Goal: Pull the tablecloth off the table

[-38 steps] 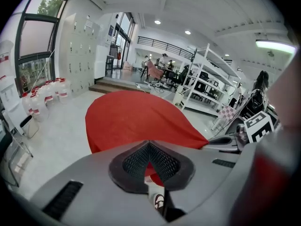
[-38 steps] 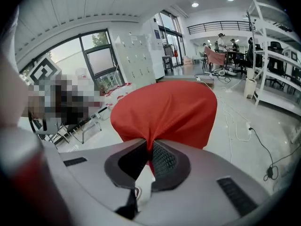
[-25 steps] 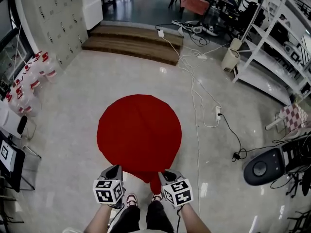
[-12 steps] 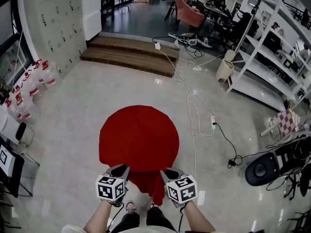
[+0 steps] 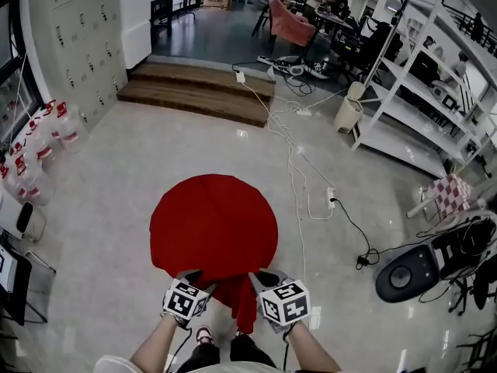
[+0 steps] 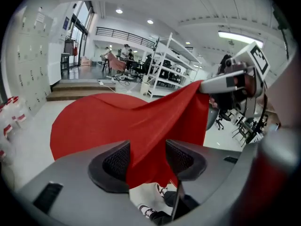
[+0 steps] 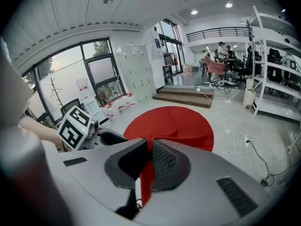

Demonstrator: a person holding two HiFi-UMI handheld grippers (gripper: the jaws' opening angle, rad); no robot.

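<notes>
Two grippers sit low centre in the head view. Right gripper point(image 5: 262, 278) is clamped on the near hem of the red tablecloth point(image 5: 213, 224), which lies spread round just up-frame. Left gripper point(image 5: 190, 277) jaws, just opened, straddle that hem unpinched.

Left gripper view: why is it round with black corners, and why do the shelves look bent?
Left gripper view: the wide-angle lens curves the shelves and darkens the corners. Right gripper view: same round frame. Head view: lamp glare shines on the floor.
</notes>
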